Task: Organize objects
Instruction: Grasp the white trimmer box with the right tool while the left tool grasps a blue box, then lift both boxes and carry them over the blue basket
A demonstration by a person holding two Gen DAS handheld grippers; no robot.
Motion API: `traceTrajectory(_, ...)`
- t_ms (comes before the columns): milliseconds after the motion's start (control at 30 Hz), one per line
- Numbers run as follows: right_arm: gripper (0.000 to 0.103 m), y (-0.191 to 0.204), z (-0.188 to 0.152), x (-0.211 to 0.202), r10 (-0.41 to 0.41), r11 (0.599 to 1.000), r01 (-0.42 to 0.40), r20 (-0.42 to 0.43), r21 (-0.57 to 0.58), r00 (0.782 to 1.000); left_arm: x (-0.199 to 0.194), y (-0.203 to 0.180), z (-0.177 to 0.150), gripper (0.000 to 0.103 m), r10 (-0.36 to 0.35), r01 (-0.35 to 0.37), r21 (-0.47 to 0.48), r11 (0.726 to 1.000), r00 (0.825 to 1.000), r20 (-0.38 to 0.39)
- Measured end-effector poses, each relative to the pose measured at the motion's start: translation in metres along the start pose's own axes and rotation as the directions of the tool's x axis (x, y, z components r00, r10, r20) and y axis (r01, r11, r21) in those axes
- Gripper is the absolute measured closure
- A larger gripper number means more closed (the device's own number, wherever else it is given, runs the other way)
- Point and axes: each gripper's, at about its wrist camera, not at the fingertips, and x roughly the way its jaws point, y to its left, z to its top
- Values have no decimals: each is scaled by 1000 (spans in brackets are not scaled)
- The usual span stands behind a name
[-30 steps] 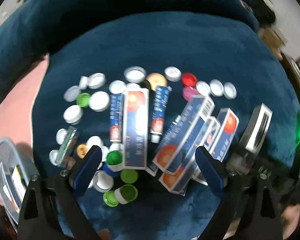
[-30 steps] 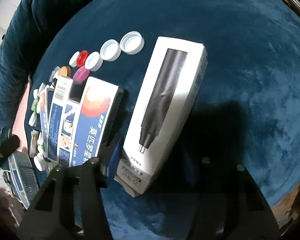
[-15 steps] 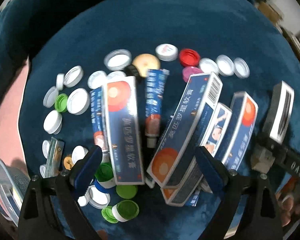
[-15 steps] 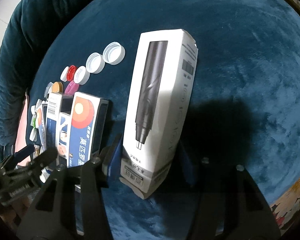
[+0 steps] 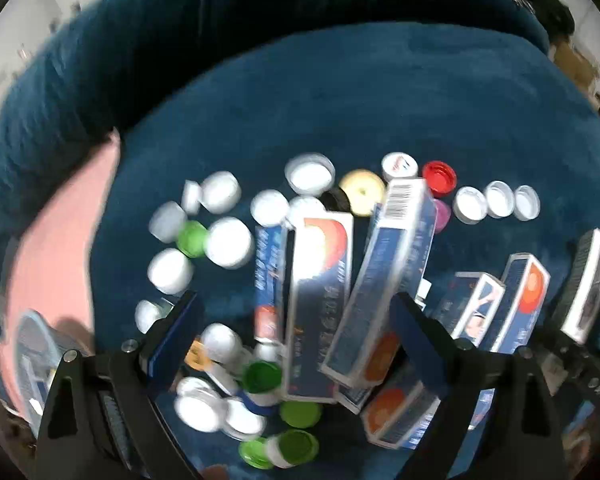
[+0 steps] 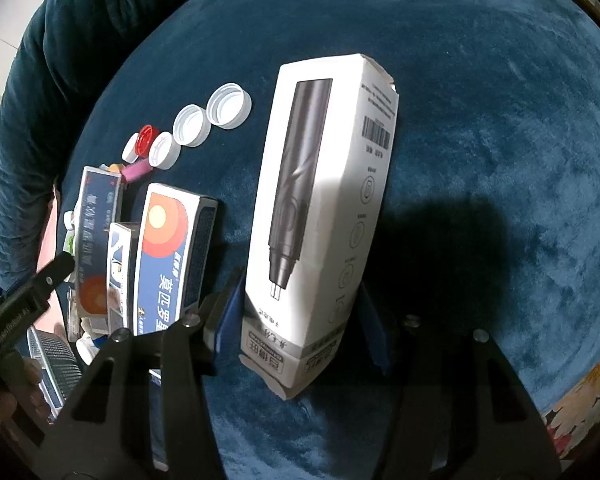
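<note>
While the right tongs (image 6: 300, 322) grip the near end of a tall white cardboard carton printed with a dark grey trimmer (image 6: 320, 208), its blue pads pressed against the carton's two side faces, the carton's long axis runs straight away from those tongs, tilted up off the dark blue plush cushion (image 6: 500, 160) so that only its near bottom corner sits low. The relation that matters for the next placement is sideways: the row of blue-and-white cardboard ointment boxes with orange discs (image 6: 166, 264) lies just beside the carton on the left of the right wrist view, their long axes roughly parallel to it, with a narrow strip of cushion between. Setting the carton down in line with them would, I judge, need only a short shift that way and a lowering of the far end. The left tongs (image 5: 296, 344) stand wide and hold nothing, hovering over the crowded middle of the pile, where a leaning blue ointment box with a barcode on its end (image 5: 384, 280) lies between the pads without being touched; the loose white, green and red plastic bottle caps (image 5: 228, 240) lie scattered around it. The left hand is nearer that box, the right already occupied.
</note>
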Motion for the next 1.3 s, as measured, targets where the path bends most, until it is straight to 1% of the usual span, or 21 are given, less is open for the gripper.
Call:
traceTrajectory(100, 47, 0, 0, 1, 1, 1000, -1, -1, 1, 1000, 5, 0, -1, 8, 1, -1, 3, 1000, 1000, -14)
traceTrajectory(167, 47, -1, 0, 0, 1, 1000, -1, -2, 3, 1000, 1, -5, -1, 8, -45, 45, 8, 999, 999, -3)
traceTrajectory(233, 47, 24, 2, 15, 0, 1000, 1, -3, 1, 1000, 0, -7, -1, 8, -89, 89, 19, 996, 996, 1)
traceTrajectory(300, 47, 25, 2, 14, -5, 1000, 5, -3, -1, 1000, 3, -14, 0, 9, -103, 104, 41, 994, 995, -8)
traceTrajectory(333, 47, 25, 2, 14, -6, 1000, 6, -2, -3, 1000, 7, -18, 1, 10, -114, 116, 53, 992, 993, -23)
traceTrajectory(367, 47, 25, 2, 14, -7, 1000, 7, -1, -5, 1000, 11, -22, 1, 15, -122, 124, 64, 990, 992, -44)
traceTrajectory(433, 47, 23, 4, 15, -7, 1000, 7, -1, -8, 1000, 20, -30, -1, 20, -117, 124, 90, 988, 990, -83)
traceTrajectory(500, 47, 25, 4, 17, -7, 1000, 7, -1, -11, 1000, 28, -36, -3, 31, -106, 120, 127, 985, 988, -109)
traceTrajectory(533, 47, 24, 5, 18, -8, 1000, 8, -3, -13, 1000, 28, -39, -3, 49, -84, 99, 148, 984, 991, -105)
traceTrajectory(567, 47, 22, 5, 17, -8, 1000, 8, -3, -15, 1000, 25, -41, -3, 65, -90, 105, 163, 981, 991, -95)
traceTrajectory(633, 47, 21, 4, 16, -1, 1000, 1, -2, -13, 1000, 19, -41, -2, 72, -126, 140, 144, 980, 987, -99)
traceTrajectory(800, 47, 18, 4, 13, 0, 1000, 0, 2, -21, 1000, 17, -44, -1, 73, -148, 161, 127, 979, 984, -104)
traceTrajectory(867, 47, 18, 4, 13, -2, 1000, 2, 1, -20, 1000, 23, -50, 0, 56, -137, 153, 145, 977, 983, -119)
traceTrajectory(900, 47, 19, 5, 14, 1, 1000, -1, -1, -20, 1000, 28, -46, 0, 56, -134, 153, 155, 976, 983, -127)
traceTrajectory(967, 49, 18, 7, 15, 7, 1000, -7, 2, -25, 1000, 33, -50, -3, 64, -104, 129, 180, 975, 984, -142)
traceTrajectory(1033, 52, 18, 7, 12, 8, 999, -7, 17, -36, 1000, 26, -49, -2, 65, -111, 133, 176, 975, 985, -130)
traceTrajectory(1067, 52, 18, 7, 9, 16, 999, -15, 27, -38, 1000, 20, -48, -1, 68, -121, 139, 172, 975, 986, -112)
traceTrajectory(1100, 53, 18, 9, 7, 33, 999, -32, 35, -36, 999, 14, -46, 0, 76, -131, 145, 164, 976, 987, -94)
traceTrajectory(1133, 53, 18, 10, 4, 51, 998, -50, 41, -31, 998, 7, -43, 1, 79, -137, 148, 153, 977, 987, -79)
traceTrajectory(1233, 53, 21, 11, -4, 96, 995, -95, 58, -21, 994, -7, -33, -1, 79, -158, 163, 126, 978, 986, -47)
traceTrajectory(1300, 53, 28, 10, -8, 113, 993, -111, 66, -31, 991, -12, -30, -5, 79, -153, 157, 125, 980, 987, -44)
